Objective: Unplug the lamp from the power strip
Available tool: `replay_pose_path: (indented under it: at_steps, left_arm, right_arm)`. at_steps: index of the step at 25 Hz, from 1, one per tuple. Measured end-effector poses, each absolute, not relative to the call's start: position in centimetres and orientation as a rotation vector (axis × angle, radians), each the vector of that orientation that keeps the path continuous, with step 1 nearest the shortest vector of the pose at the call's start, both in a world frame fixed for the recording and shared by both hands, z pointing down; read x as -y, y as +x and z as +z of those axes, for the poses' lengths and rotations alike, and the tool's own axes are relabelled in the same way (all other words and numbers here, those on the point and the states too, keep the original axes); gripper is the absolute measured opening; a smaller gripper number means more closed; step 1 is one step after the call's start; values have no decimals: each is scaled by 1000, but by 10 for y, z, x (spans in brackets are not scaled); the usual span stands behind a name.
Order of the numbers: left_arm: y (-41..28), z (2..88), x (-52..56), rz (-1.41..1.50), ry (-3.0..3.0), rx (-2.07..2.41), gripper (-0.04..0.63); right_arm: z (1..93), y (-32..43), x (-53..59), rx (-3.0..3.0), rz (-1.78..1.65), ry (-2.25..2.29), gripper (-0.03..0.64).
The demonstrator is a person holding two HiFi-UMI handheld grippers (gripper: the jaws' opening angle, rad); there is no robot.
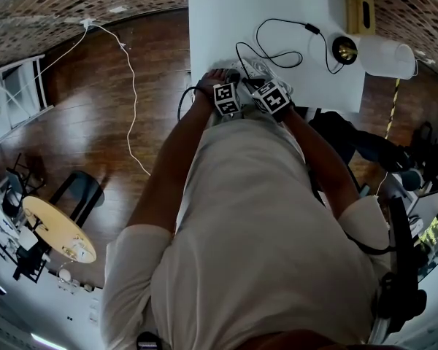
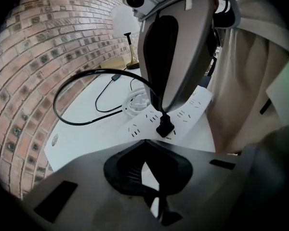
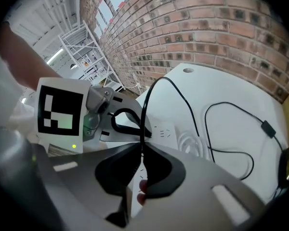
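Observation:
A white power strip (image 2: pixel 190 107) lies near the front edge of the white table (image 1: pixel 226 28). The lamp's black plug (image 2: pixel 164 127) sits in one of its sockets. My right gripper (image 3: pixel 142 143) is shut on the black lamp cord (image 3: pixel 183 100). In the left gripper view the right gripper (image 2: pixel 163 110) holds the cord just above the plug. My left gripper (image 2: pixel 145 143) is shut with nothing in it, and its tip (image 3: pixel 145 133) is down by the power strip (image 3: pixel 166 131). The cord (image 1: pixel 265 25) loops across the table to the lamp (image 1: pixel 383 55) at the back right.
A coil of white cable (image 2: pixel 137 102) lies next to the strip. A wooden box (image 1: pixel 360 12) stands behind the lamp, against the brick wall (image 2: pixel 48 42). A white cable (image 1: pixel 131 86) trails over the wooden floor on the left. The person's body blocks the table's front edge.

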State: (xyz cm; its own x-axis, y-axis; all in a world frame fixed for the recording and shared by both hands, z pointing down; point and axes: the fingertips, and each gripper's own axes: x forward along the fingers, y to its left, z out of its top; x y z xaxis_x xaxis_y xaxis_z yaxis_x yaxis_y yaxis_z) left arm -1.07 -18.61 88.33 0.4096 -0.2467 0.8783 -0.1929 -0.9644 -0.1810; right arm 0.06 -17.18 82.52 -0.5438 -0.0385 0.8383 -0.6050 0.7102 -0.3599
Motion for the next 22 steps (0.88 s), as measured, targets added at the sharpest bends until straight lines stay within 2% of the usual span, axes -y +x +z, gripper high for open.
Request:
replay_pose_path:
  at_steps: [7, 22]
  left_arm:
    - [-10, 884, 187, -1698, -2542, -399, -9]
    - [-8, 885, 183, -1760, -2497, -329, -9]
  right_arm:
    - [824, 2, 172, 2011, 948, 527, 12]
    - [824, 6, 165, 2006, 922, 488, 11]
